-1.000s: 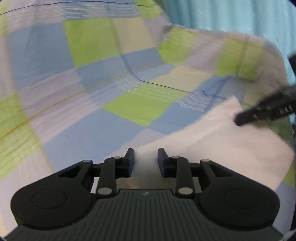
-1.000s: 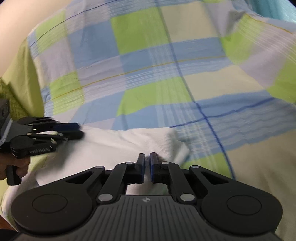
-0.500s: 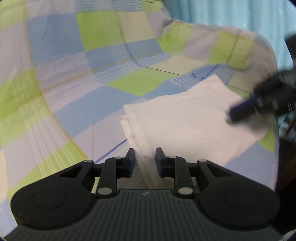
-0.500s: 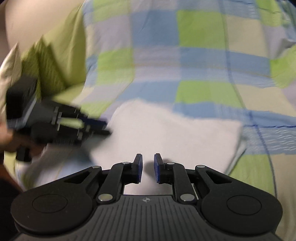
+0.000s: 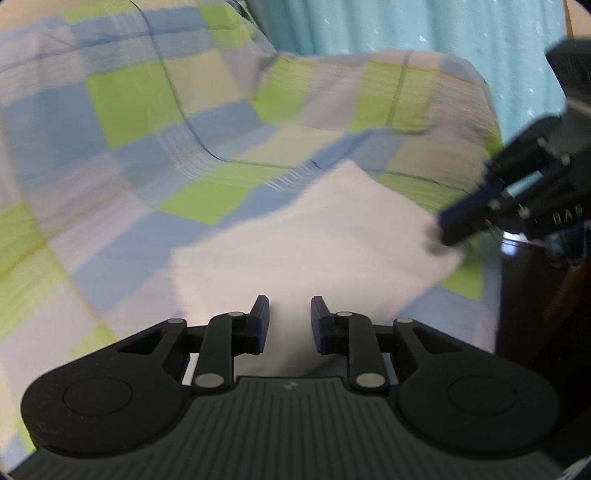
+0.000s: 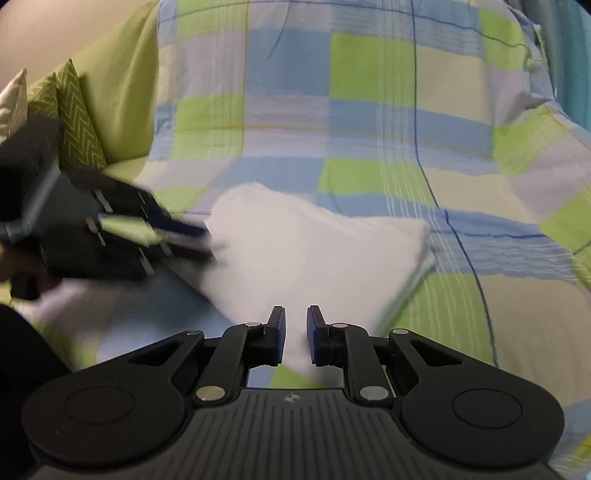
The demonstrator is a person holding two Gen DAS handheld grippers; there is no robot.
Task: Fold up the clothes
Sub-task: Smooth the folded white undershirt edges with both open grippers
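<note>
One white folded cloth lies flat on the checked bedspread. In the left wrist view its long axis runs from about 7 o'clock up to 2 o'clock, one corner pointing to 1 o'clock. In the right wrist view the cloth narrows to a corner at 6 o'clock, its folded edge at 3 o'clock.

Two tools counted. The left tool stands with its jaws parted by a clear gap, nothing between them, over the near edge of the cloth. The right tool has a narrower gap; the near corner of the cloth lies in or under it, and contact cannot be told. Each tool appears blurred in the other's view: the right tool at 3 o'clock touching the cloth's far corner, the left tool at 9 o'clock at its edge.

Since half a second ago the right tool's gap has widened slightly; a second ago it was nearly closed. The cloth has turned in both views.

Green pillows at 10 o'clock; turquoise curtain at 12.
</note>
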